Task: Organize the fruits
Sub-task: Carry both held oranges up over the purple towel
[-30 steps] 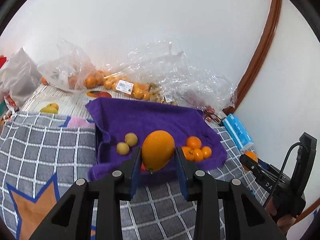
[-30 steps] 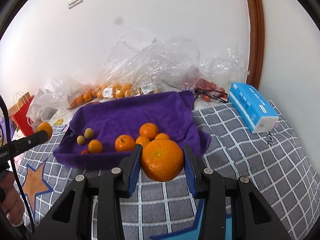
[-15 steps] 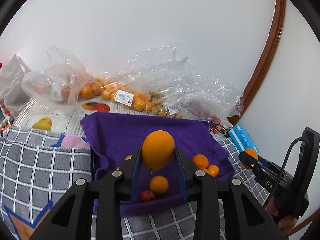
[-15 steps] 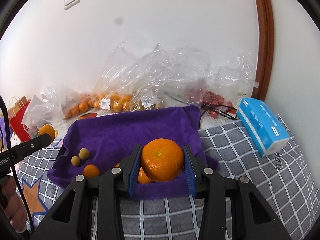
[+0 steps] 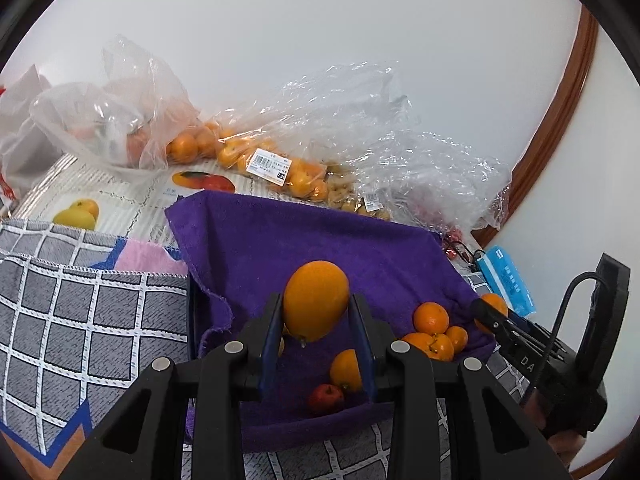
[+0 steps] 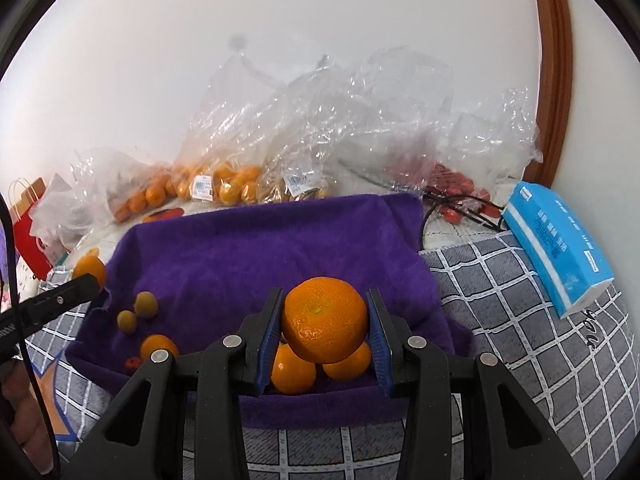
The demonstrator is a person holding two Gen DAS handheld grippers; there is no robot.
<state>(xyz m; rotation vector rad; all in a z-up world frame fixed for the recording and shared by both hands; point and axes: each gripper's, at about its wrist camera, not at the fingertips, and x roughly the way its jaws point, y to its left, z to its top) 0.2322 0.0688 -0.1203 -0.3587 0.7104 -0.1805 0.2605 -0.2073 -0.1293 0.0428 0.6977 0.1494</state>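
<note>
Aloft over purple towel [image 5: 280, 248] — left gripper [image 5: 316, 332] clamps orange [image 5: 316, 300].

right gripper [image 6: 325, 322] clamps orange [image 6: 324, 319] above purple cloth [image 6: 260, 248]; smaller oranges [image 6: 294, 368] beneath.

Readable text is scarce. White letters "DA" on the black body of the right hand-held gripper [image 5: 524, 360], seen from the left wrist. Barcode label [image 5: 269, 165] on the orange bag: digits too small. Blue tissue pack [image 6: 560, 240]: print illegible.
</note>
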